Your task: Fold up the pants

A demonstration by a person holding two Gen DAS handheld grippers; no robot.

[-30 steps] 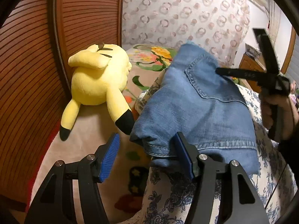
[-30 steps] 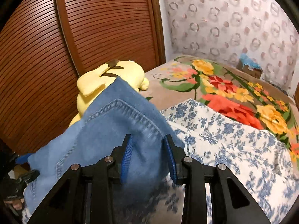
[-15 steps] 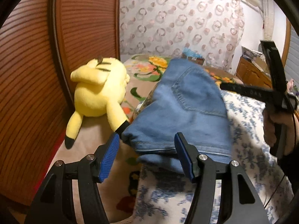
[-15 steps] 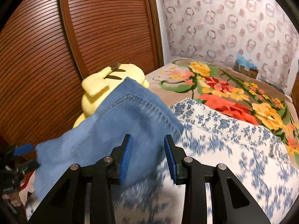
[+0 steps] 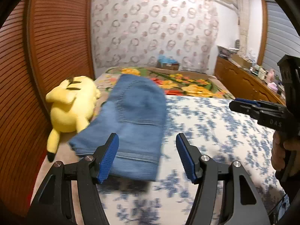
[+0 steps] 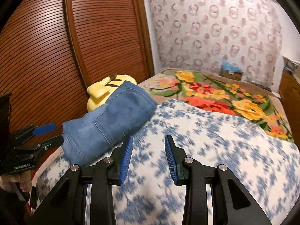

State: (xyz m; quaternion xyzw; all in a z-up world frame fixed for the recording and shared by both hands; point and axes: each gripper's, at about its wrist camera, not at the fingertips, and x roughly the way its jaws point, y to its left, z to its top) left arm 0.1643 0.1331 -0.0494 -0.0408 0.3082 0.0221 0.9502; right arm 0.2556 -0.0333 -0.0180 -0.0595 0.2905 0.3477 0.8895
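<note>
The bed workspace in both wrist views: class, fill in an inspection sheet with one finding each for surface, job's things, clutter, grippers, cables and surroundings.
Surface: white quilt with blue flower print over a brown blanket with bright flowers.
Job's things: blue denim pants, folded into a compact bundle, lying on the quilt's edge.
Clutter: yellow plush toy with black-tipped ears beside the pants; I cannot tell if they touch.
Grippers: left gripper open, its blue pads clear of the pants; right gripper open, nothing between the pads.
Cables: nothing seen.
Surroundings: brown slatted wooden doors, ring-patterned wallpaper, wooden dresser with small items on top.
</note>
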